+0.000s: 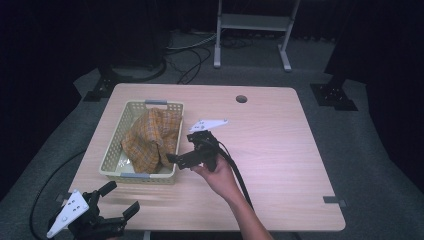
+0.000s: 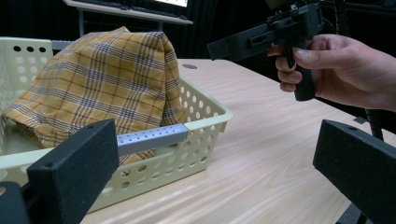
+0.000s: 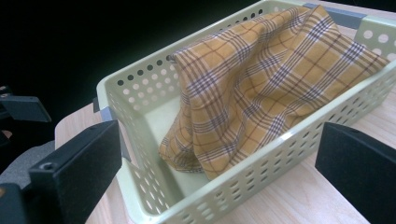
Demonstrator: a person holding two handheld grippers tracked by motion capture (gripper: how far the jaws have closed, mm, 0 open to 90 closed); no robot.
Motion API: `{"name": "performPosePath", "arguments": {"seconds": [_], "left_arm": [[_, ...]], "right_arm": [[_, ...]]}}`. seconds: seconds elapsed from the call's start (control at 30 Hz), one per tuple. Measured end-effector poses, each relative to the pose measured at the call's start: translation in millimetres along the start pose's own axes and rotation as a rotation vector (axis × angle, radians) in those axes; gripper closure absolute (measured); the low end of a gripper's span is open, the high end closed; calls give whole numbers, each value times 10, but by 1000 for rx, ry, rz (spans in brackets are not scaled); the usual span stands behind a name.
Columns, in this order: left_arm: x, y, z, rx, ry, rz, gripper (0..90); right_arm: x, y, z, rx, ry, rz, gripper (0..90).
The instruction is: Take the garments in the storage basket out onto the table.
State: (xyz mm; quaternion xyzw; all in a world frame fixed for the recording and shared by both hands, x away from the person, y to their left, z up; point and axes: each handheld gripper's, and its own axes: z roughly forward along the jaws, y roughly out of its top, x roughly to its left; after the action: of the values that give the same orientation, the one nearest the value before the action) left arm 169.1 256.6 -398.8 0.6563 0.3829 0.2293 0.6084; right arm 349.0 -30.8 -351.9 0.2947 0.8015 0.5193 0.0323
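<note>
Left gripper (image 1: 120, 199): at the near left corner of the table (image 1: 280, 150), jaws spread wide, nothing between them; pointed toward the basket, well short of it.

Right gripper (image 1: 172, 159): held in a hand (image 1: 220, 177) above the table, just beside the basket's right wall near its front corner; jaws wide apart and empty in the right gripper view, aimed at the basket. Seen also in the left gripper view, raised above the table to the right of the basket (image 2: 261, 39).

Basket (image 1: 112, 150): pale green, perforated, grey handle at each short end; stood on the left half of the table.

Cloth (image 1: 150, 137): yellow plaid, heaped inside the basket, draped up against the far and right walls, bare basket floor at the near left. Lay ahead of both pairs of jaws, touched by neither.

Round hole (image 1: 241, 98): near the far edge of the table.
</note>
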Motion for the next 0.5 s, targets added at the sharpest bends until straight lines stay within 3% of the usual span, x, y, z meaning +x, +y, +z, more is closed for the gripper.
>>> {"name": "performPosePath", "arguments": {"seconds": [0.5], "left_arm": [[-6, -2, 6, 2, -2, -1, 2]], "right_arm": [[0, 112, 71, -8, 6, -4, 3]]}}
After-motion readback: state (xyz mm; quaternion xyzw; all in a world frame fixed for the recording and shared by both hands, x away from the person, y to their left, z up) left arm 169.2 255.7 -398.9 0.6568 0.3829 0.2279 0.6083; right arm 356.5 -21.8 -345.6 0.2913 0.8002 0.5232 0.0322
